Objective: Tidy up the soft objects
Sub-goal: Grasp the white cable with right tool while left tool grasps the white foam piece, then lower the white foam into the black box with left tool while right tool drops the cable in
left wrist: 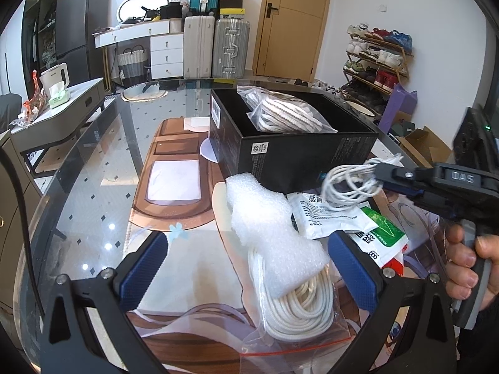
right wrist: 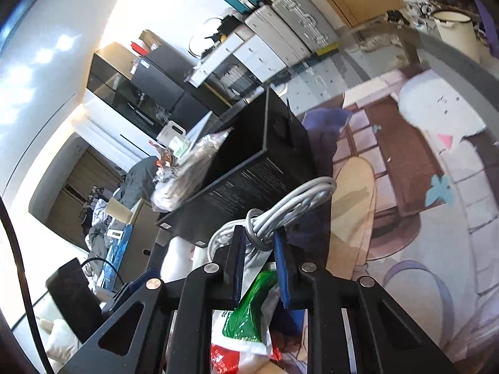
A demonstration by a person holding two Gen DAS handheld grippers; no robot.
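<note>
While the left gripper (left wrist: pixel 246 275) hangs with jaws spread wide over a bagged coil of white rope (left wrist: pixel 296 305) and a foam sheet (left wrist: pixel 268 233), the right gripper (right wrist: pixel 257 246) pinches a bundled white cable (right wrist: pixel 290 208) just above some medicine packets (left wrist: pixel 336 218). Beyond sits a black box (left wrist: pixel 290 152) holding another bagged rope (left wrist: pixel 287 115).

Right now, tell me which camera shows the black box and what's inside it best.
The left wrist view. It looks down into the open black box, where a bag of white cord lies. The right wrist view shows only the box's outer walls from a tilted angle, with the bag bulging over one edge, behind the right tool shut on a white cable.
</note>
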